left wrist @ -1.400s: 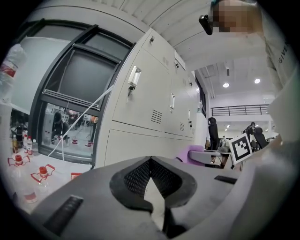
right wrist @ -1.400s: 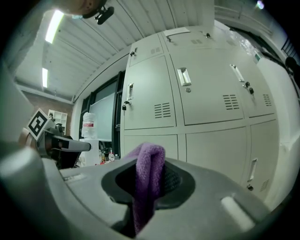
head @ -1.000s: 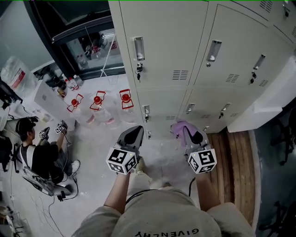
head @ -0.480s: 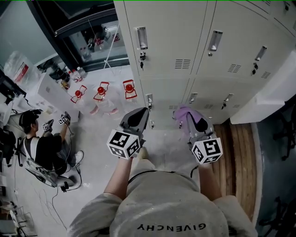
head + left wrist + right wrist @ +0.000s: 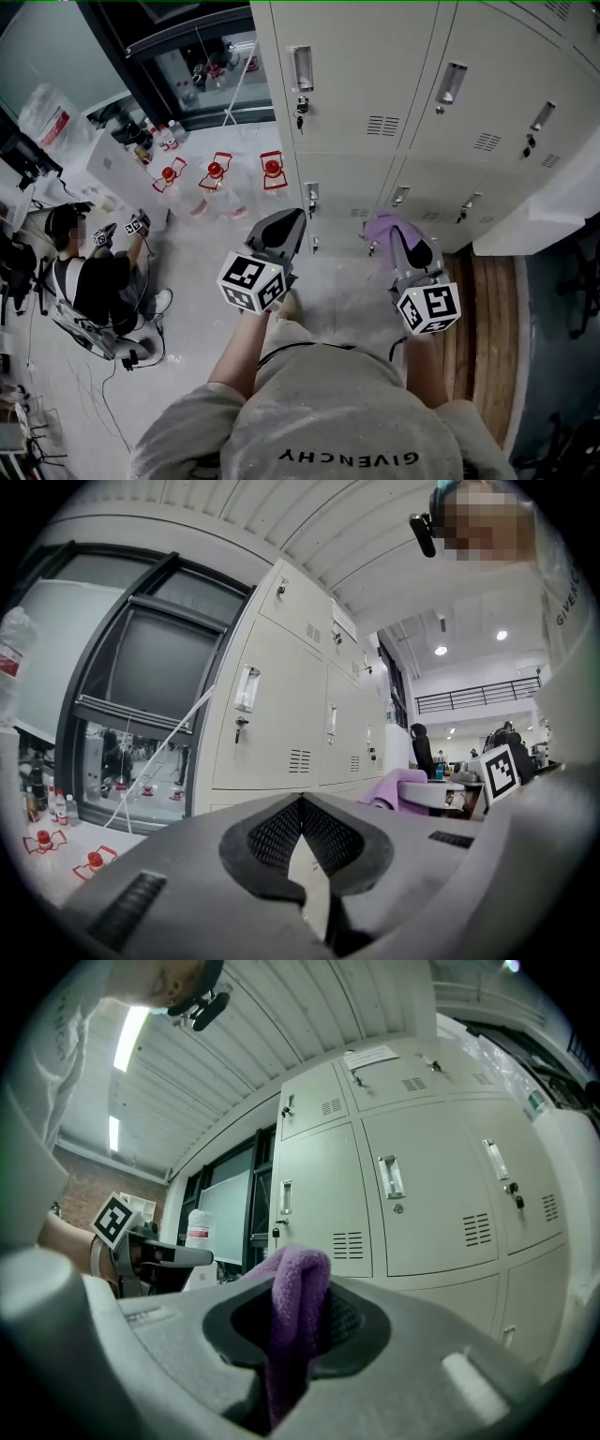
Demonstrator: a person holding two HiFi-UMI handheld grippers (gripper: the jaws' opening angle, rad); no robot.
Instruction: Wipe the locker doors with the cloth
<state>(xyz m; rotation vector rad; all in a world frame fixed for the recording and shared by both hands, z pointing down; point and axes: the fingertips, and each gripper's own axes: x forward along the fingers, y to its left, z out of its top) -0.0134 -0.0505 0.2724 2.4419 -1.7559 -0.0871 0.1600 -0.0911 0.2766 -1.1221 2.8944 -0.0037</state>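
The locker doors point(image 5: 347, 84) stand straight ahead of you in pale grey rows, each with a recessed handle, a small lock and a vent. To their left, a dark-framed window point(image 5: 178, 56) runs along the wall. Three clear bottles point(image 5: 215, 173) with red caps stand on the floor point(image 5: 187, 272) below the window, near the bottom corner of the lockers. Farther to your left a seated person point(image 5: 94, 281) works low down, well apart from you. To your right, a strip of wooden boards point(image 5: 473, 319) lies at the foot of the lockers. Nothing stands between your grippers and the lower doors. Both your forearms reach forward and down, side by side, with the marker cubes facing up. Your right gripper point(image 5: 405, 246) points at the bottom row and pinches the purple cloth point(image 5: 300, 1288). The cloth bunches up out of its jaws, close to the lockers but not touching a door as far as you can tell. Your left gripper point(image 5: 281, 230) has its jaws pressed together on nothing and is aimed at the lower left locker.
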